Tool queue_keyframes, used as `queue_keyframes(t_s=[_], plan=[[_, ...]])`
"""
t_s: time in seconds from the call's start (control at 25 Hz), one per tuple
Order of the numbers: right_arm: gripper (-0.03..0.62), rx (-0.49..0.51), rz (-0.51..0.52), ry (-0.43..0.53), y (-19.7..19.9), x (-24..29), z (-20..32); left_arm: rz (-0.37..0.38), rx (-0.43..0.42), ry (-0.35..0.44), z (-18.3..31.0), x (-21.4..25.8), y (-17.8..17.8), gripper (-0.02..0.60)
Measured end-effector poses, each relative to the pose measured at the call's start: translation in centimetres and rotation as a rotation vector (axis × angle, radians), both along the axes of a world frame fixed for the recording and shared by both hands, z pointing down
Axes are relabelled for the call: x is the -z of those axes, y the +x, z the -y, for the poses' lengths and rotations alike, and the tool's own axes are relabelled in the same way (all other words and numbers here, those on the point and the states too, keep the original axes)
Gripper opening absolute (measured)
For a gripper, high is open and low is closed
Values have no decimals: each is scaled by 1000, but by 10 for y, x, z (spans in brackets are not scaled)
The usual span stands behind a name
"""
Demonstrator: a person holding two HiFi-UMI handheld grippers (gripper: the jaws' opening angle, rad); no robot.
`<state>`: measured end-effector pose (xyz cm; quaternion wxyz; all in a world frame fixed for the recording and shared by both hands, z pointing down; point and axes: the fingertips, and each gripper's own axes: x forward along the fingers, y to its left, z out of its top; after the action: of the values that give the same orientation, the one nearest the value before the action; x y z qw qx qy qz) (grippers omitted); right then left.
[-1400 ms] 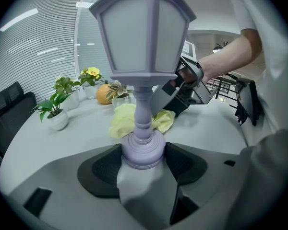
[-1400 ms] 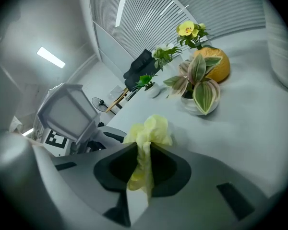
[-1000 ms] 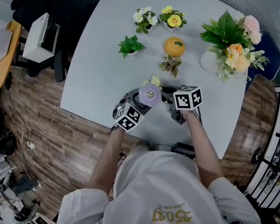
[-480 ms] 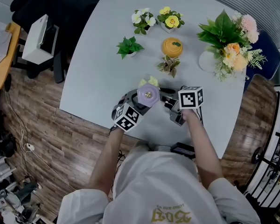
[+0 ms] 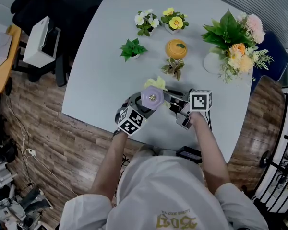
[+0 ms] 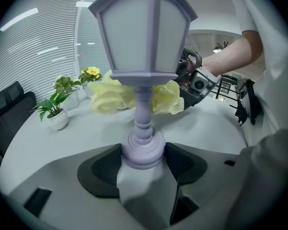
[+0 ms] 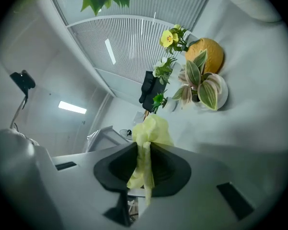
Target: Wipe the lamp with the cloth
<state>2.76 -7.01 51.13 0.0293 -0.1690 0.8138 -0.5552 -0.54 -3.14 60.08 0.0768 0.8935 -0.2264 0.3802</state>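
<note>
A lilac lantern-shaped lamp stands upright between the jaws of my left gripper, which is shut on its round base. From above, the lamp's top shows near the table's front edge. A pale yellow cloth hangs bunched from my right gripper, which is shut on it. In the left gripper view the yellow cloth sits just behind the lamp's stem, with the right gripper to its right. The cloth peeks out beyond the lamp in the head view.
On the grey table stand small potted plants, flower pots, an orange round pot, a striped-leaf plant and a large bouquet at the right. A chair stands off the table's left edge.
My right gripper has shifted slightly to the right and the cloth has moved a little around the far side of the lamp. The left gripper still holds the lamp in place.
</note>
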Motion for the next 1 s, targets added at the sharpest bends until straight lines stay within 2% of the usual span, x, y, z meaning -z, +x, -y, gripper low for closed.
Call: queue_keyframes(t_s=[0.28, 0.84, 1.0], plan=[[78, -16, 67, 5, 3, 11, 2, 1, 0, 0, 0, 0, -1, 296], [78, -45, 104, 37, 12, 25, 6, -1, -3, 1, -1, 0, 0, 296], [78, -65, 206, 60, 14, 46, 10, -3, -5, 2, -1, 1, -1, 296]])
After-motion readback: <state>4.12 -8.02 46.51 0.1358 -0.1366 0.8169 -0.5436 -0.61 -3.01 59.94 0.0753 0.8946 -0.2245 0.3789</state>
